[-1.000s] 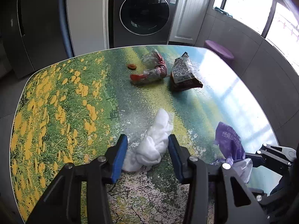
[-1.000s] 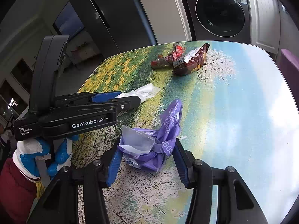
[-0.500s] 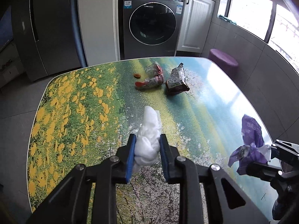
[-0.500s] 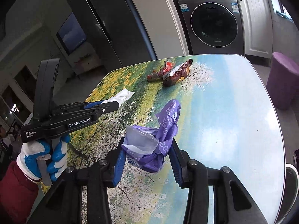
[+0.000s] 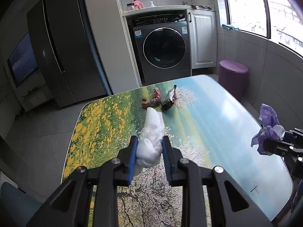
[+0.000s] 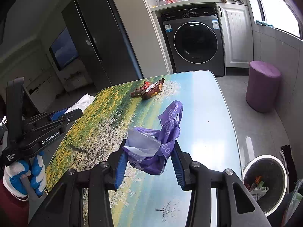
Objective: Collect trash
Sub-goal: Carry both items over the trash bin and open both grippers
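Observation:
My left gripper (image 5: 149, 151) is shut on a crumpled white tissue (image 5: 151, 138) and holds it well above the table (image 5: 217, 124). My right gripper (image 6: 148, 157) is shut on a purple plastic wrapper (image 6: 162, 136), also lifted; it shows in the left wrist view (image 5: 267, 130) at the right. A red wrapper (image 5: 154, 100), a brown snack bag (image 5: 169, 99) and a small orange bit (image 5: 144, 99) lie at the table's far end. A round bin (image 6: 265, 181) with trash inside stands on the floor right of the table.
A washing machine (image 5: 164, 47) and white cabinet stand behind the table. A purple stool (image 6: 263, 85) is on the floor at the far right. A dark fridge (image 5: 62, 53) is at the left.
Both grippers shut on their trash and rose high above the table, pulling back. The bin has come into the right wrist view.

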{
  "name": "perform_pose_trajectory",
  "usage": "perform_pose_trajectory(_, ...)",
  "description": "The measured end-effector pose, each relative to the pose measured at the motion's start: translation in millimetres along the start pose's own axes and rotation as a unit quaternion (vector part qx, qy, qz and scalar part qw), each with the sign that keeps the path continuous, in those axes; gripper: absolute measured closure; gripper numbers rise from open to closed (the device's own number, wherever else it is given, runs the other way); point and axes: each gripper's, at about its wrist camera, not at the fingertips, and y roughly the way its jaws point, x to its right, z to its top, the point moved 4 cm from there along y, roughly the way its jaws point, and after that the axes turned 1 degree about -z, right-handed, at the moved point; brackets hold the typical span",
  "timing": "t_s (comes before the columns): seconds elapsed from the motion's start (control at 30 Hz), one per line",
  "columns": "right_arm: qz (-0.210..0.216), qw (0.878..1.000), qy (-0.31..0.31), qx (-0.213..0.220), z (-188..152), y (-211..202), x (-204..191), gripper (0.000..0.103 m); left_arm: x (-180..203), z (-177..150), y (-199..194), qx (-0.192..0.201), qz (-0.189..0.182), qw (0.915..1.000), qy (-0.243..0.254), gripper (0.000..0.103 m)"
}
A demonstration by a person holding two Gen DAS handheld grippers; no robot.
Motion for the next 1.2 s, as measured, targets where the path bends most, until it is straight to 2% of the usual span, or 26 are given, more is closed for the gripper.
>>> perform_pose_trajectory(0.23, -0.018, 1.000, 0.012, 0.021, -8, -30, 23, 0.062, 31, 2, -27, 0.024, 0.009, 0.9991, 0.034, 0.079)
perform_pose_trajectory(0.67, -0.033, 0.997, 0.057, 0.039, -14, -51, 76, 0.062, 88, 12, -24, 0.024, 0.008, 0.9950, 0.096, 0.079)
perform_pose_trajectory(1.0, -0.056, 0.991, 0.106, 0.054, -21, -68, 135, 0.062, 139, 23, -10, 0.019, -0.014, 0.9901, 0.138, 0.079)
perform_pose_trajectory(1.2, -0.080, 0.985, 0.143, 0.058, -31, -79, 175, 0.062, 180, 30, -1, 0.016, -0.040, 0.9851, 0.166, 0.079)
